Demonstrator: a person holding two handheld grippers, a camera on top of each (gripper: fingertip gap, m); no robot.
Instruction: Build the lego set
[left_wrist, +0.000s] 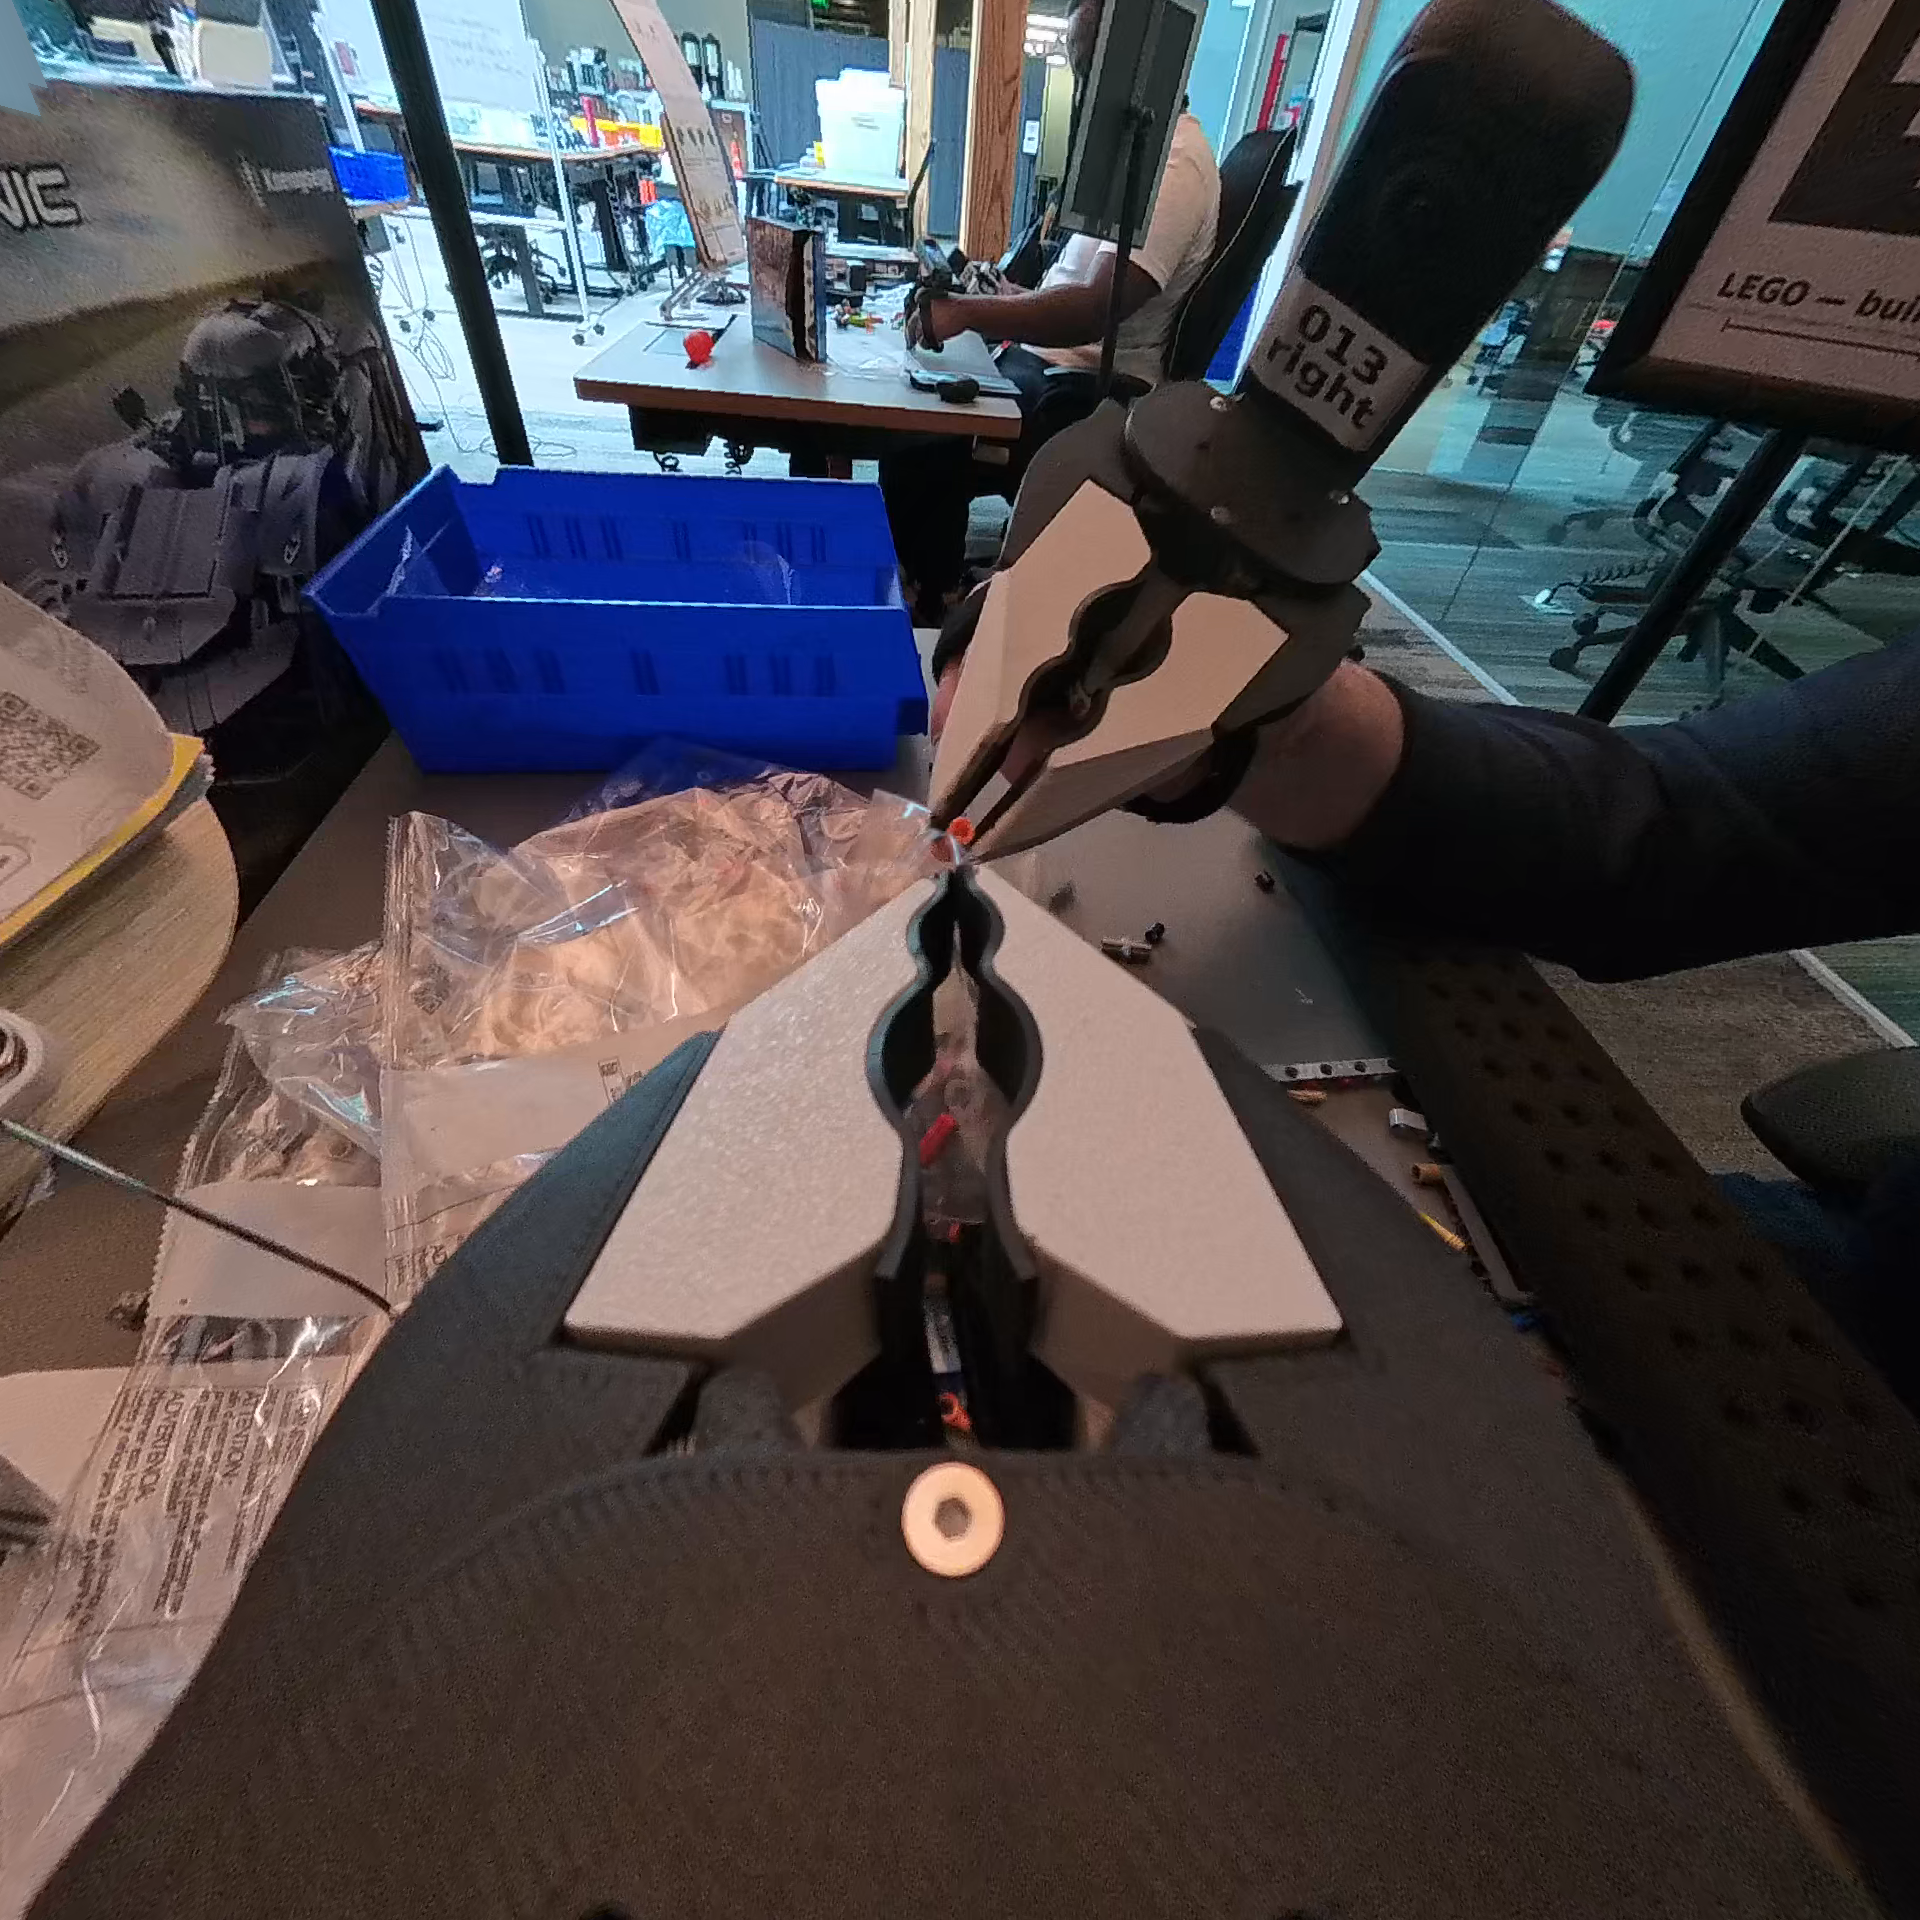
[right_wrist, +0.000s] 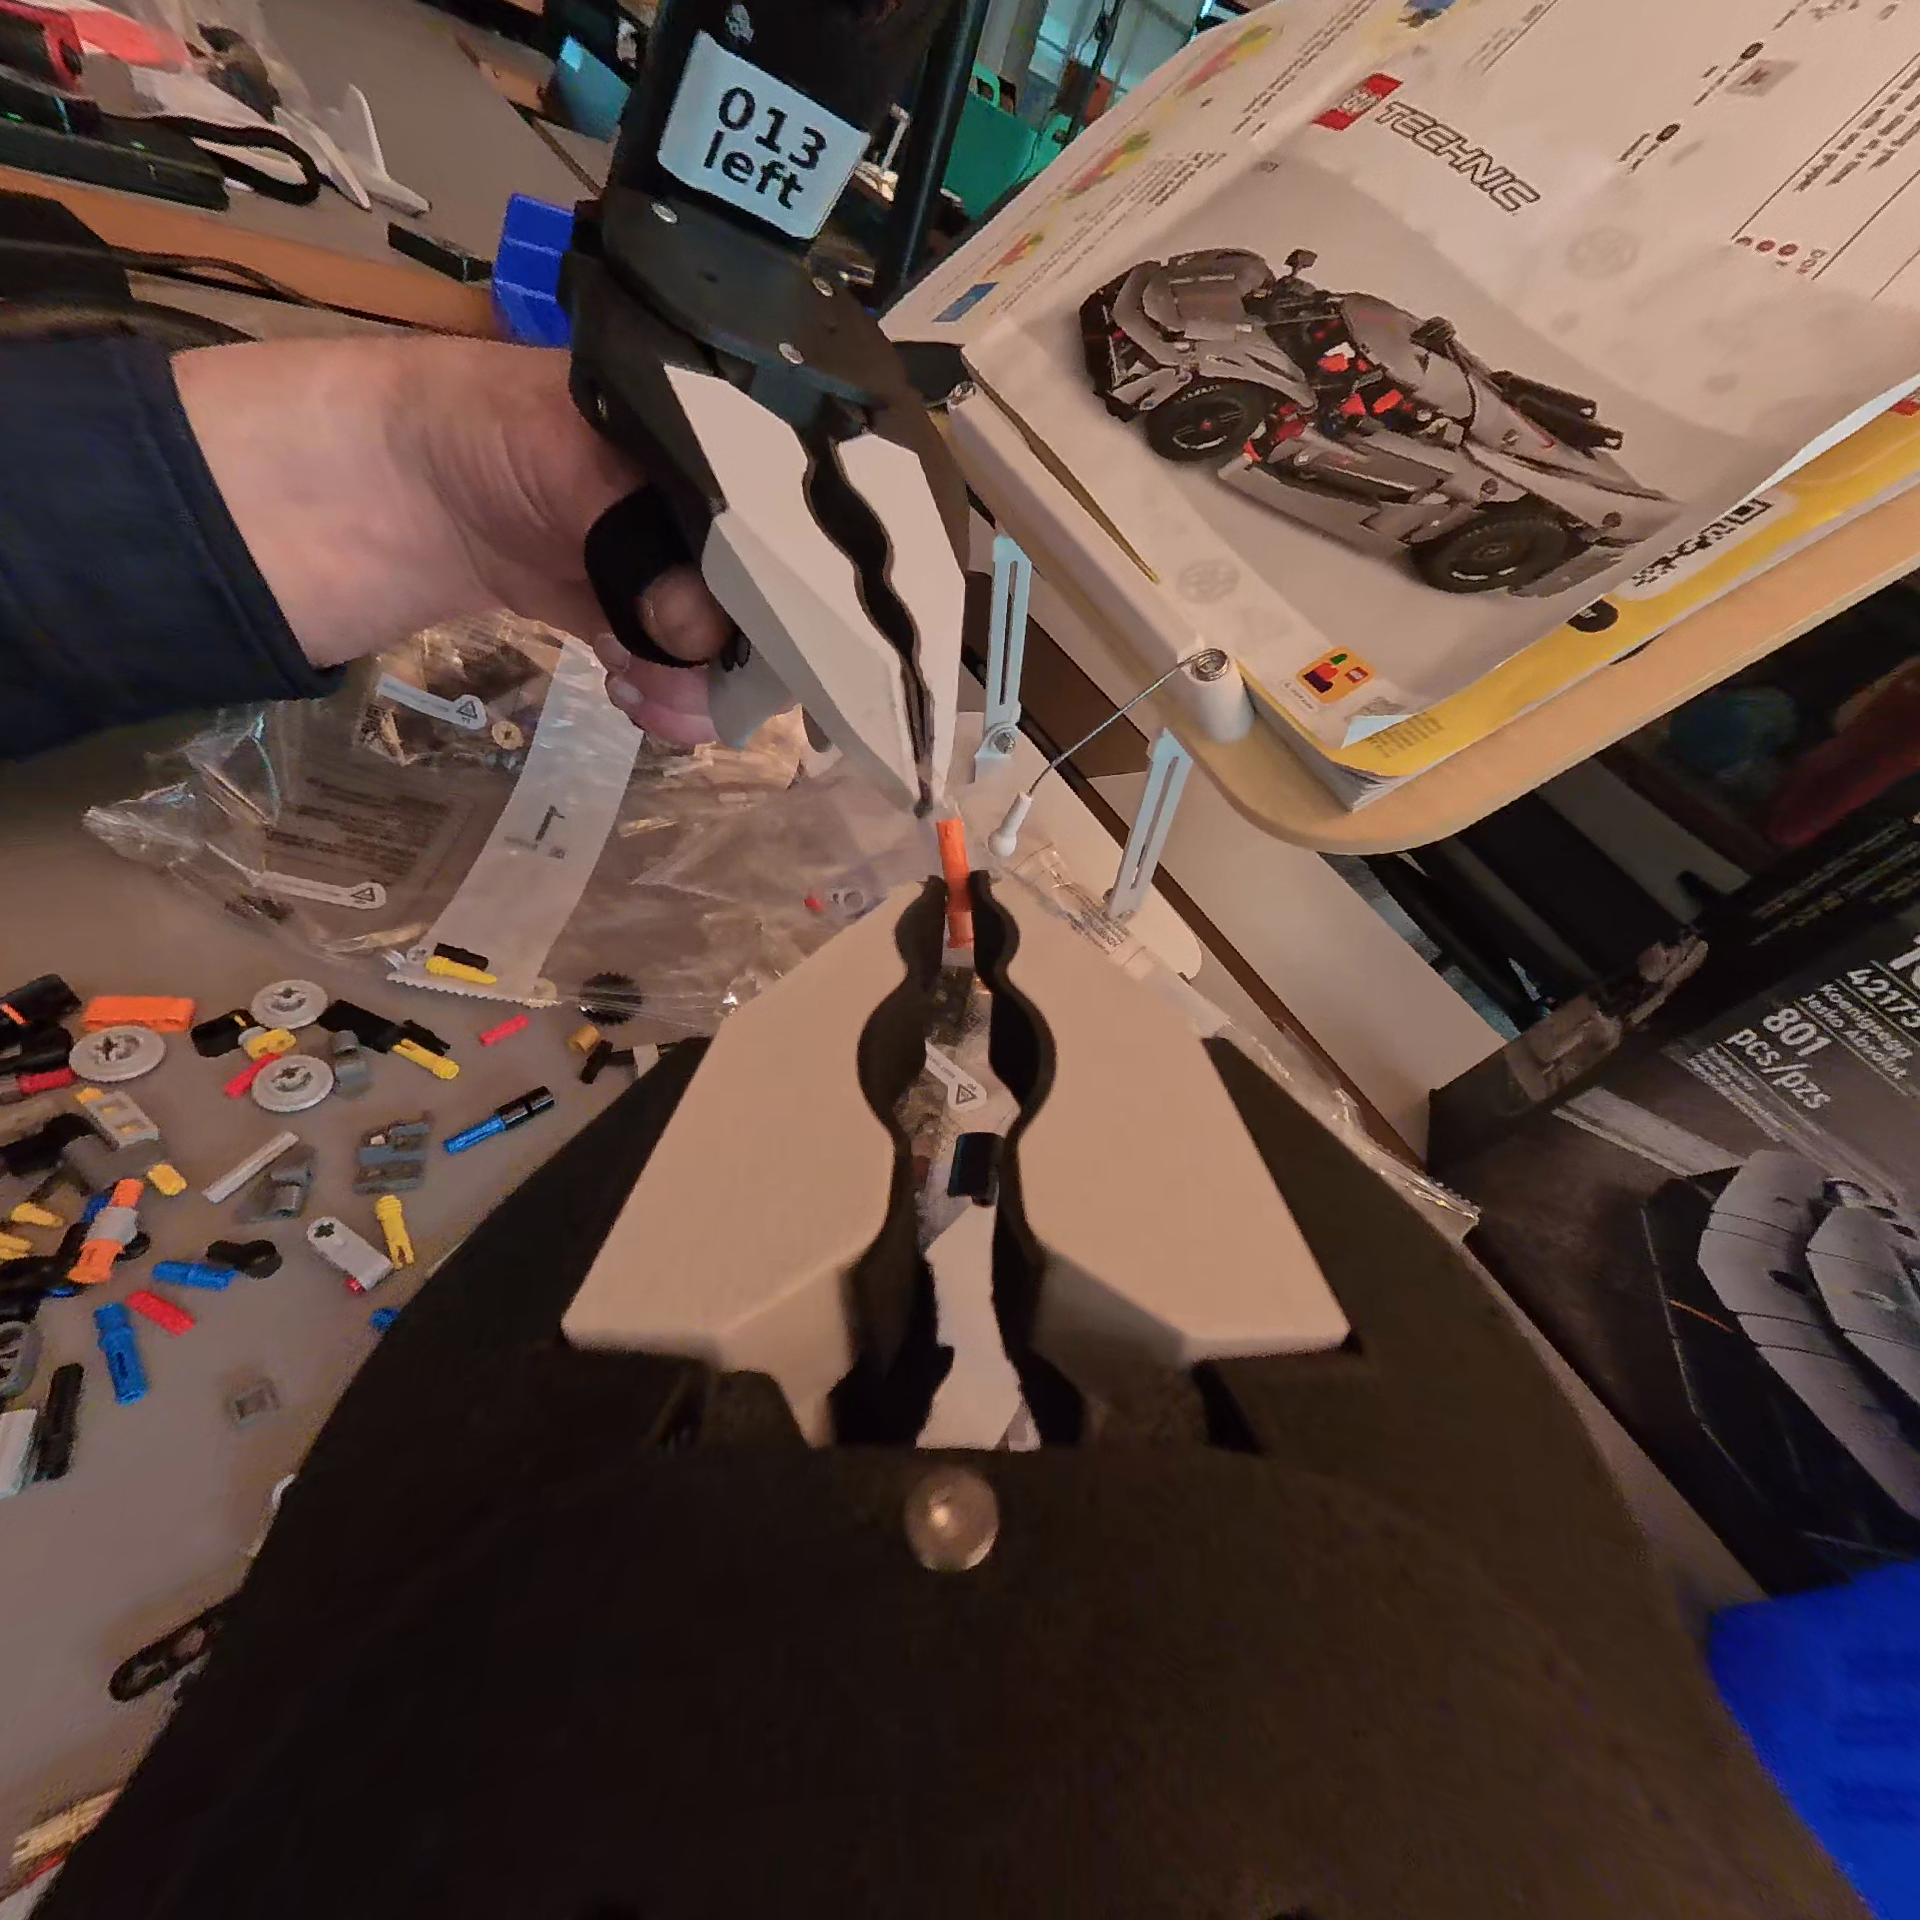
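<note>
Left wrist view: left tongs (left_wrist: 954, 878) clenched on clear bag (left_wrist: 623, 914); right tongs (left_wrist: 961, 828) pinching orange pin (left_wrist: 960, 828) at bag edge. One blue bin (left_wrist: 623, 623) on worktop (left_wrist: 312, 862)

Right wrist view: right tongs (right_wrist: 956, 894) clenched on one orange pin (right_wrist: 954, 878); left tongs (right_wrist: 925, 800) clenched just above. Best: draw pin straight out, bag held taut. Loose parts (right_wrist: 208, 1122) too many to count; three grey discs

Black left gripper (left_wrist: 954, 883), white fingers (left_wrist: 769, 1174), labelled right gripper (left_wrist: 961, 831), navy sleeve (left_wrist: 1621, 821)

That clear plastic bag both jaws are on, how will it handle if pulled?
The clear plastic bag is crinkled thin film, so probably floppy and slippery. It looks light, so likely to drag across the table. The small orange pin may slip out.
</note>
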